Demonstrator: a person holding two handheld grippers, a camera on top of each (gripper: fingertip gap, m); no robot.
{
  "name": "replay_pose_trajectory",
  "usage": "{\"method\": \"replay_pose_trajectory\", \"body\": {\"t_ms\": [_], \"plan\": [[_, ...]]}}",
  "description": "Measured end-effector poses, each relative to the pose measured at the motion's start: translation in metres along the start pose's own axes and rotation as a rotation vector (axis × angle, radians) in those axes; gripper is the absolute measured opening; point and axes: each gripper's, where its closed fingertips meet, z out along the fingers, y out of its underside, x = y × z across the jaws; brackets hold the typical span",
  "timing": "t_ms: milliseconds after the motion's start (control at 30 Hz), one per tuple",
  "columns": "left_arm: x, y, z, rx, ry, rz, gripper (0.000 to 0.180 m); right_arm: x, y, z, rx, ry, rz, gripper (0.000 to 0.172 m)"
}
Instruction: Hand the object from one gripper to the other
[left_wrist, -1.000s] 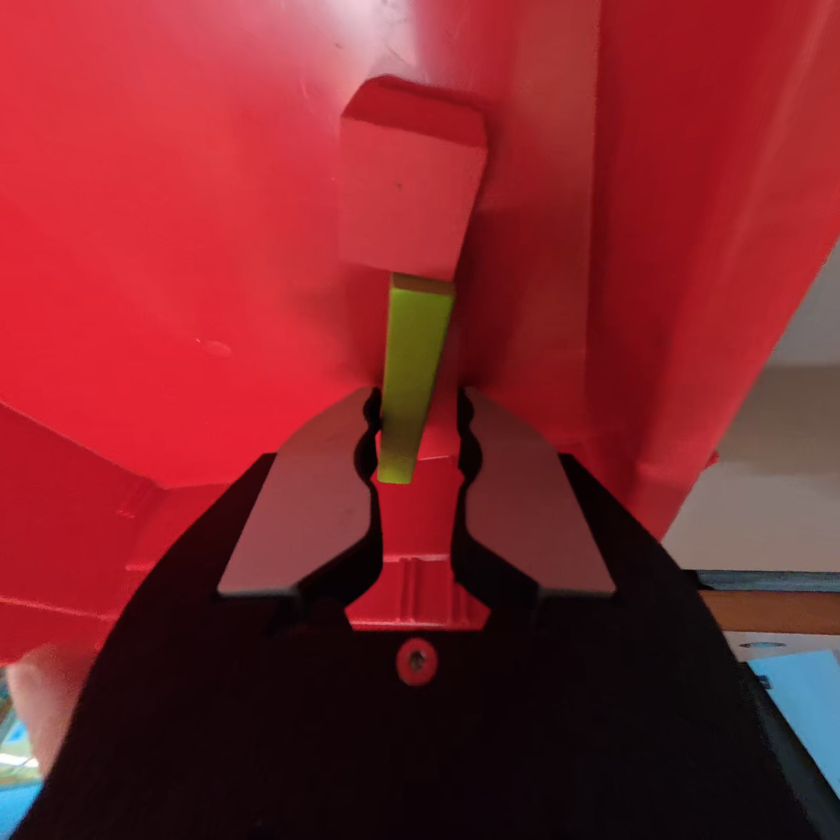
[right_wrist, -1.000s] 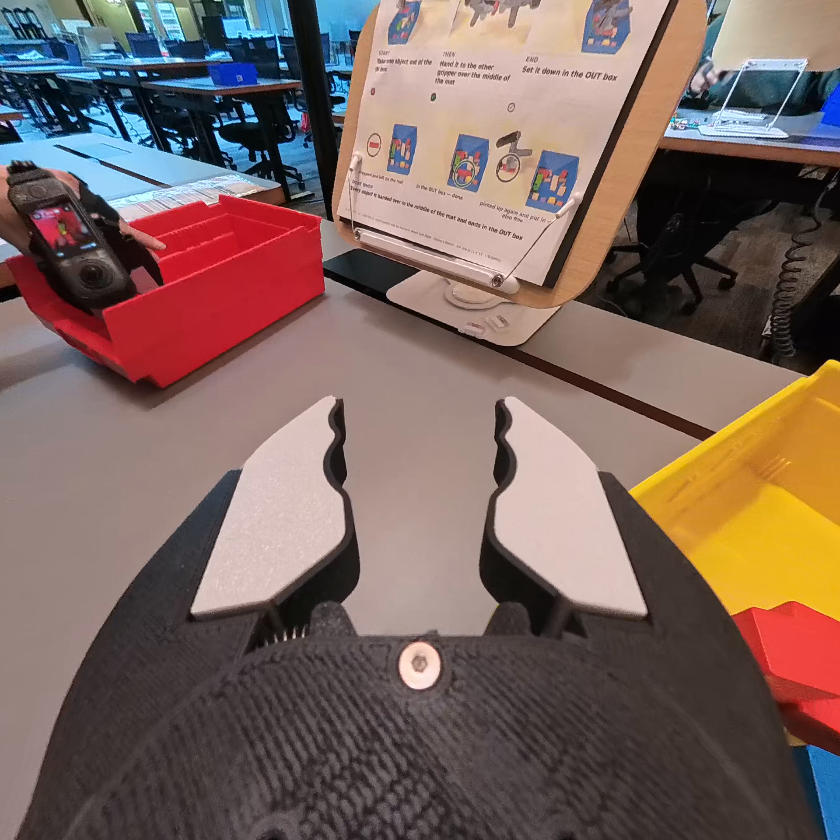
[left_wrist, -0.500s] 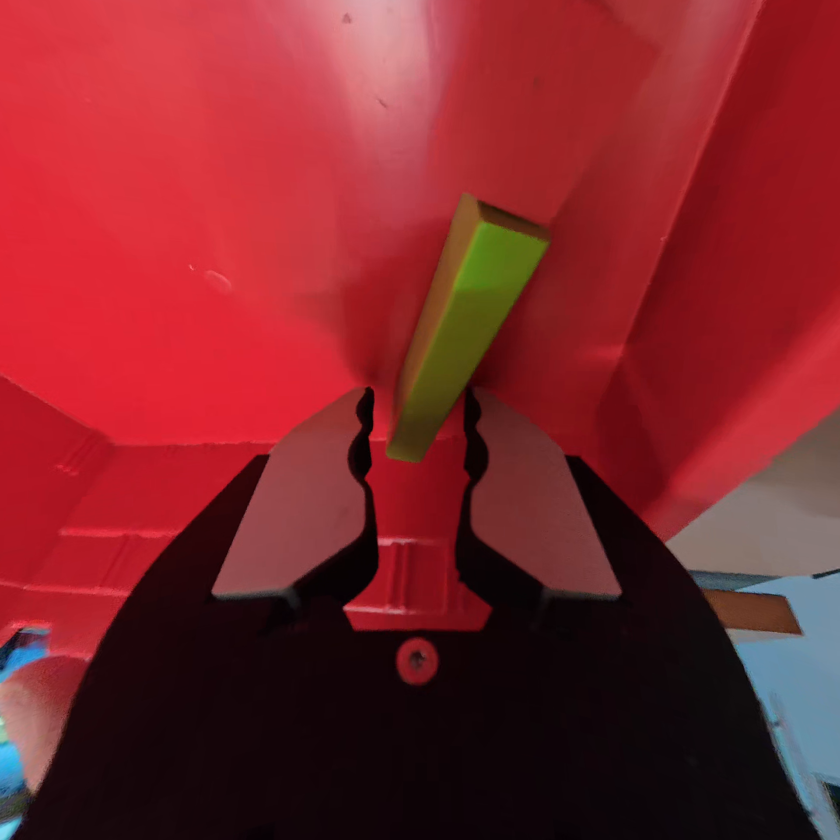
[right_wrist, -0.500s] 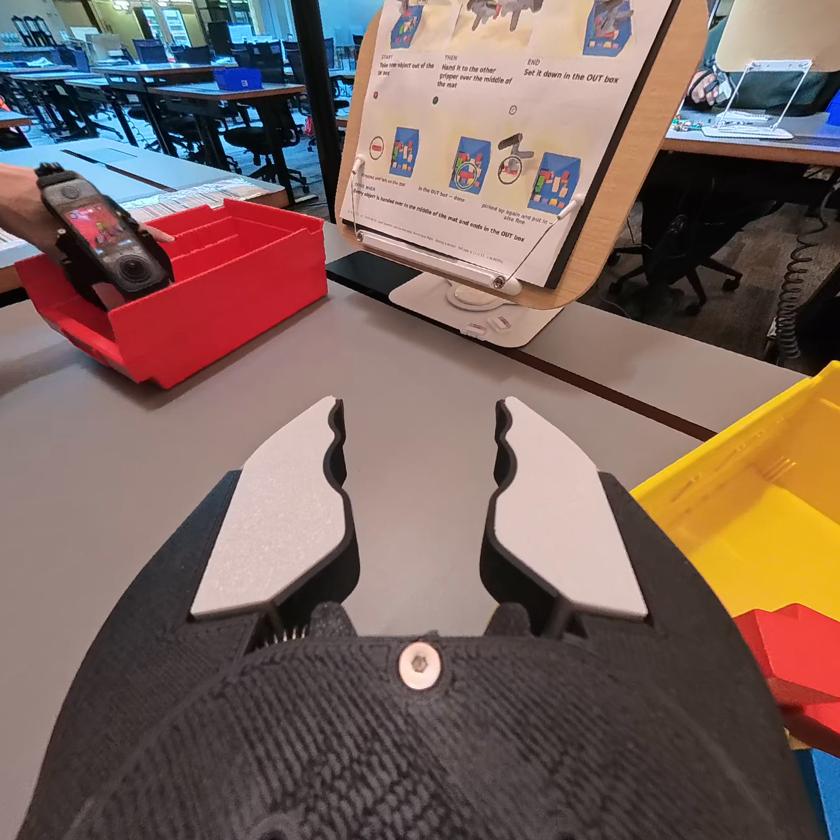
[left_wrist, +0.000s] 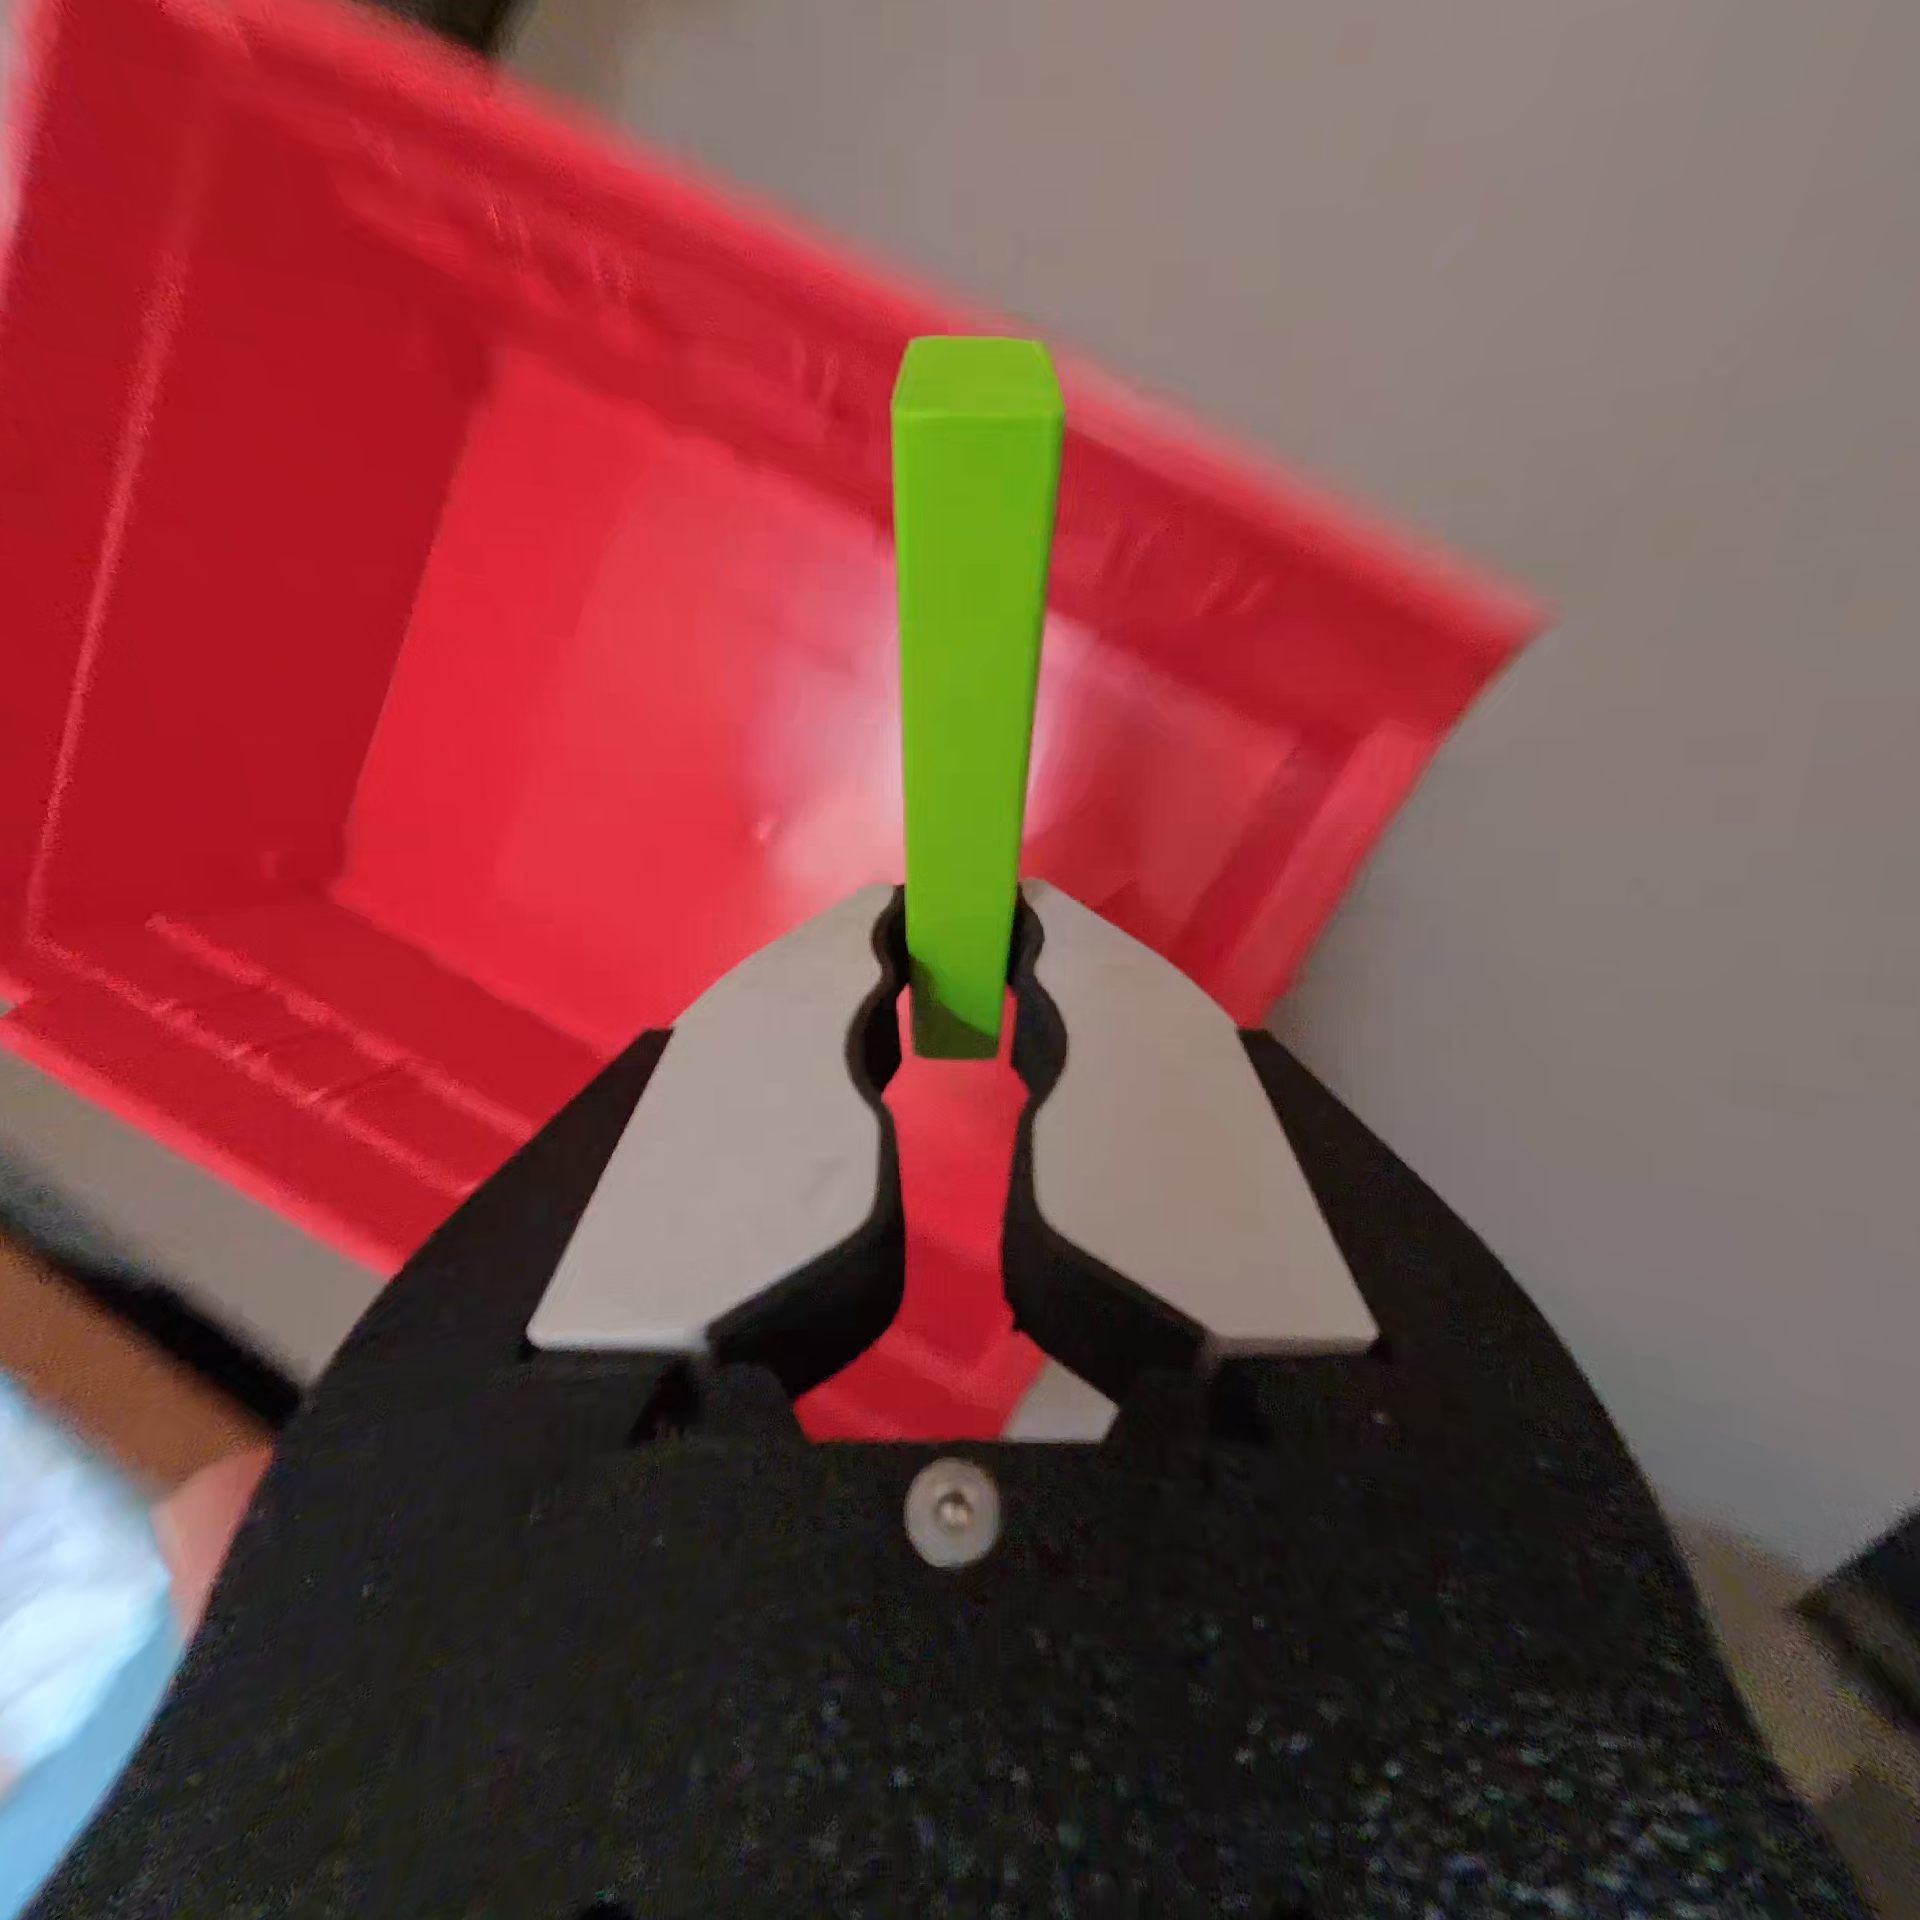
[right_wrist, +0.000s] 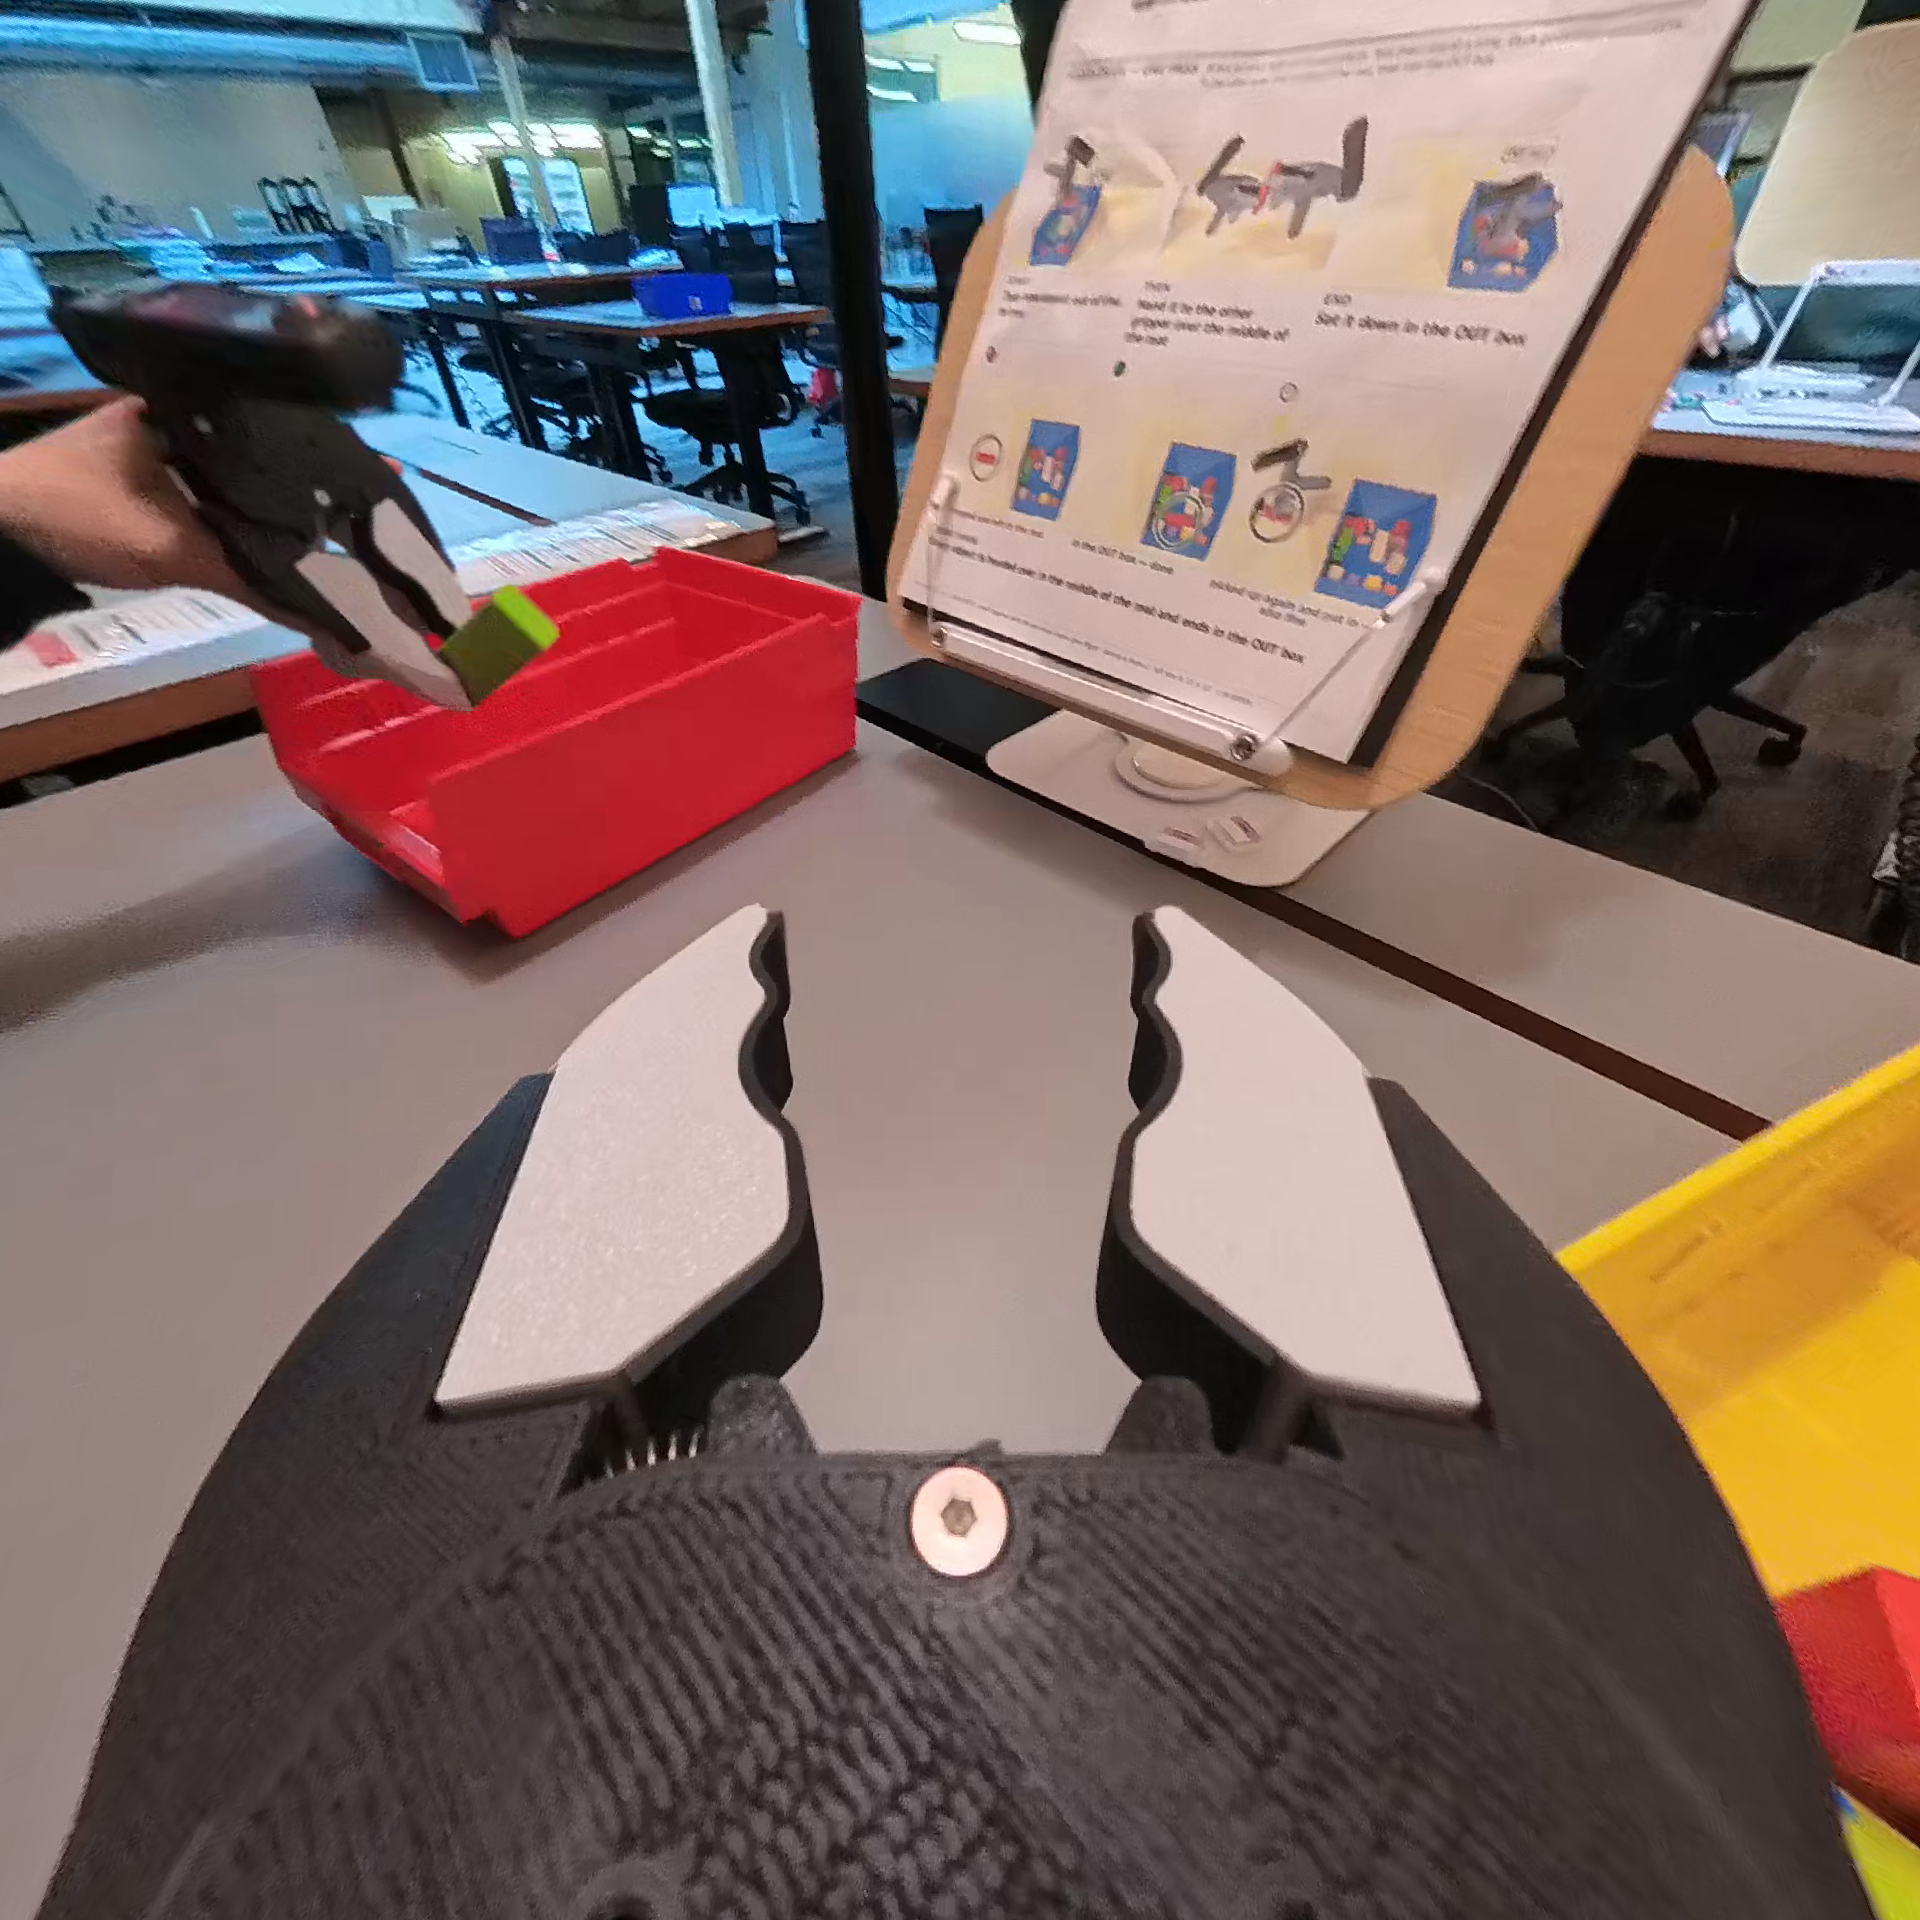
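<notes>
The room is a large open workspace: rows of dark tables (right_wrist: 623, 322) with black office chairs (right_wrist: 717, 416) recede behind a black post (right_wrist: 847, 291), under ceiling lights. The work surface is a flat grey table (right_wrist: 935, 831), matte and bare across its middle, with a dark seam (right_wrist: 1507, 1008) running diagonally ahead of the right claw.

Right claw (right_wrist: 956, 997): jaws spread wide, nothing between the pads, only grey tabletop showing through the gap. It sits low over the table. Ahead and to its left stands a red bin (right_wrist: 623, 748) with inner dividers. Straight ahead and slightly right, a wooden stand (right_wrist: 1621, 499) on a white base holds a printed instruction sheet (right_wrist: 1299, 343). At its right edge lies a yellow bin (right_wrist: 1787, 1351) with a red block (right_wrist: 1860, 1683) in the near corner.

Left claw (left_wrist: 958, 966): clenched on the near end of a green bar (left_wrist: 971, 665), both pads pressing its sides. The bar projects straight out beyond the fingertips. From the right claw's position, this claw is seen far ahead to the left, held by a hand (right_wrist: 94, 509) above the red bin, the bar clear of the bin's floor. Beneath it the bin's interior appears blurred.
</notes>
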Motion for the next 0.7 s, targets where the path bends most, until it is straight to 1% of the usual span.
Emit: {"method": "replay_pose_trajectory", "body": {"t_ms": [33, 100, 167, 233, 333, 433, 533, 600, 700], "plan": [[0.013, -0.019, -0.014, 0.112, 0.036, -0.062, 0.016, -0.006, -0.003, 0.001, 0.014, -0.020, -0.003, 0.064], [0.046, -0.058, -0.041, 0.336, 0.135, -0.144, 0.016, -0.021, -0.009, 0.004, 0.037, -0.085, -0.009, 0.067], [0.080, -0.089, -0.060, 0.490, 0.196, -0.131, 0.016, -0.040, -0.016, 0.005, 0.058, -0.158, -0.008, 0.070], [0.108, -0.112, -0.067, 0.563, 0.195, -0.110, 0.016, -0.058, -0.024, 0.005, 0.088, -0.226, 0.008, 0.071], [0.153, -0.150, -0.064, 0.671, 0.283, -0.096, 0.016, -0.084, -0.040, 0.002, 0.158, -0.328, 0.043, 0.072], [0.189, -0.185, -0.056, 0.769, 0.378, -0.096, 0.016, -0.101, -0.046, 0.000, 0.183, -0.397, 0.058, 0.072], [0.223, -0.214, -0.047, 0.855, 0.434, -0.066, 0.016, -0.103, -0.042, 0.001, 0.167, -0.397, 0.026, 0.072], [0.246, -0.224, -0.040, 0.855, 0.496, -0.036, 0.016, -0.108, -0.039, 0.000, 0.161, -0.427, -0.009, 0.071], [0.264, -0.230, -0.027, 0.802, 0.502, -0.006, 0.016, -0.117, -0.034, -0.003, 0.146, -0.503, -0.031, 0.064]]}}
